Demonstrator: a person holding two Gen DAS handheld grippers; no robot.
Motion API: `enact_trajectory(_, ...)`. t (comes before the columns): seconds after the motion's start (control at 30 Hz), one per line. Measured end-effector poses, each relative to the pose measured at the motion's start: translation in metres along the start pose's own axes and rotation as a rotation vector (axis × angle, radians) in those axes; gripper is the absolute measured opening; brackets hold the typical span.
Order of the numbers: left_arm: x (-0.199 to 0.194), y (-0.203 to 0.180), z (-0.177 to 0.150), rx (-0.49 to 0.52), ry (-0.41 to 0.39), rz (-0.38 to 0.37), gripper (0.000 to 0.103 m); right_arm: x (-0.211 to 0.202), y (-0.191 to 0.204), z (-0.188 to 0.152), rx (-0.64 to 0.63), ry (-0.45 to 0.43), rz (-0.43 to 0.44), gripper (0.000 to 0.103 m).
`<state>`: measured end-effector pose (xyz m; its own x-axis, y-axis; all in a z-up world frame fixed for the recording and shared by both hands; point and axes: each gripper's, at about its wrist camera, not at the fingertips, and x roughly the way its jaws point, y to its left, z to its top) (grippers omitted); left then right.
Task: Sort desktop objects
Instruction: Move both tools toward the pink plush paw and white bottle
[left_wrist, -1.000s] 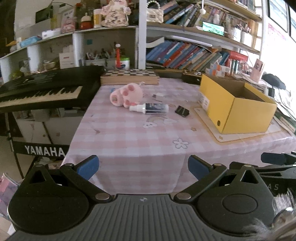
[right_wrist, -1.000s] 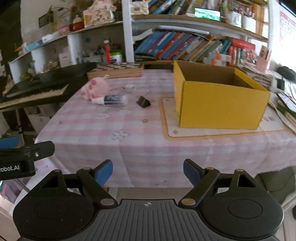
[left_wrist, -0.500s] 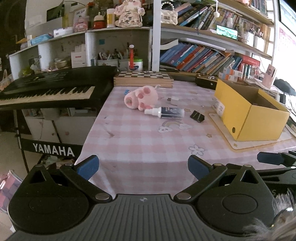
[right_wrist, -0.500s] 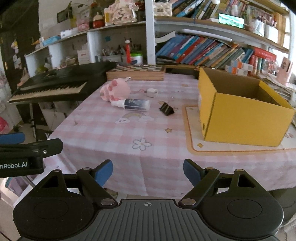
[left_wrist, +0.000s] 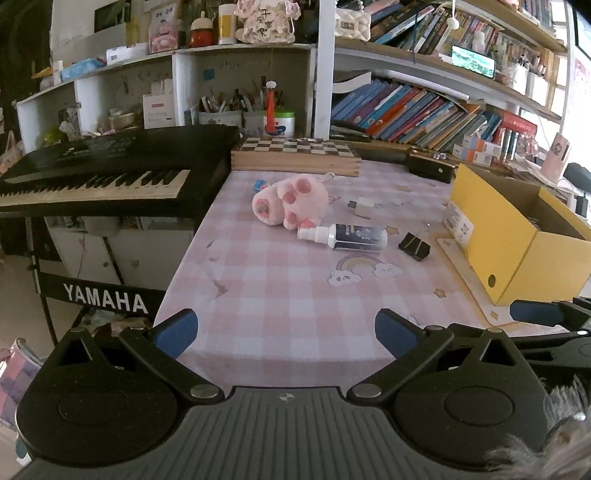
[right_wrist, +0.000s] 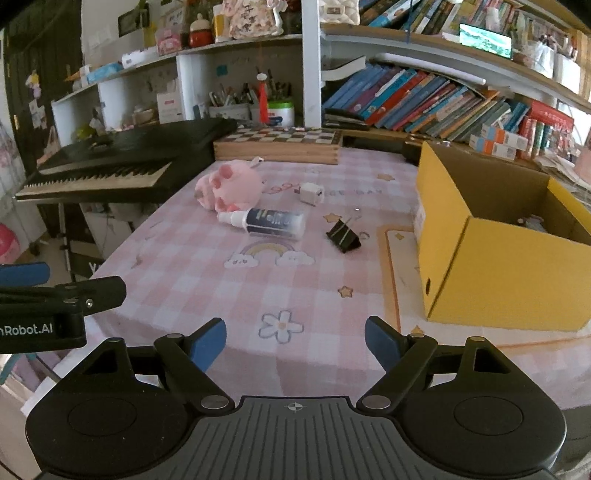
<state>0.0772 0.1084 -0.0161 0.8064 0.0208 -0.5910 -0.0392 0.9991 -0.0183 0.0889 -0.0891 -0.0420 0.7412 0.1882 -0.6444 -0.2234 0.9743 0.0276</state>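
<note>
Lately carried in toward the near edge of the table (left_wrist: 258, 295), both tools at once: seen a moment ago from well back, now with the fingertips just over that edge. Closer and larger in both views as a result, with nothing on the cloth shifted.

Left gripper (left_wrist: 286, 330): spread wide, empty, aimed down and forward toward the left half of the table. Right gripper (right_wrist: 295, 343): likewise spread wide, much as a second ago, nothing between the blue pads, aimed toward the middle and the right edge.

Still unsorted, all well short of either tool:
- pink plush toy (left_wrist: 290, 199), toward the far left corner, just in front of the chessboard case (left_wrist: 295, 157) along the far edge;
- spray bottle (left_wrist: 347, 236), lying on its side mid-table, nozzle just beside the plush;
- black binder clip (left_wrist: 414, 245), between the bottle and the yellow box;
- small white plug (left_wrist: 362, 206), behind the bottle, toward the far edge.

Yellow box (right_wrist: 498, 258): open-topped, standing on a mat by the right edge, with something small lying inside, too blurred to name.

Meaning for the task, as a judgement: approach only, no pick begun. Probably first for the right side, the clip or the bottle, nearest the box; probably for the left, the plush.
</note>
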Motion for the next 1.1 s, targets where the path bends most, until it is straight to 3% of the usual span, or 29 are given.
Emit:
enact_trajectory(0.7, 0.056, -0.008, 0.042, -0.015, 0.025, 0.067, 0.103, 0.069, -0.024, 0.046, -0.012, 0.006, 0.031, 0.084)
enact_trajectory(0.8, 0.064, -0.008, 0.05, -0.012, 0.02, 0.068, 0.103, 0.079, -0.026, 0.052, -0.014, 0.01, 0.03, 0.075)
enact_trajectory(1.07, 0.092, -0.014, 0.07, 0.023, 0.022, 0.072, 0.103, 0.111, -0.031, 0.063, -0.012, 0.014, -0.024, 0.066)
enact_trajectory(1.1, 0.096, -0.015, 0.073, 0.028, 0.022, 0.073, 0.103, 0.116, -0.032, 0.064, -0.01, 0.016, -0.029, 0.061)
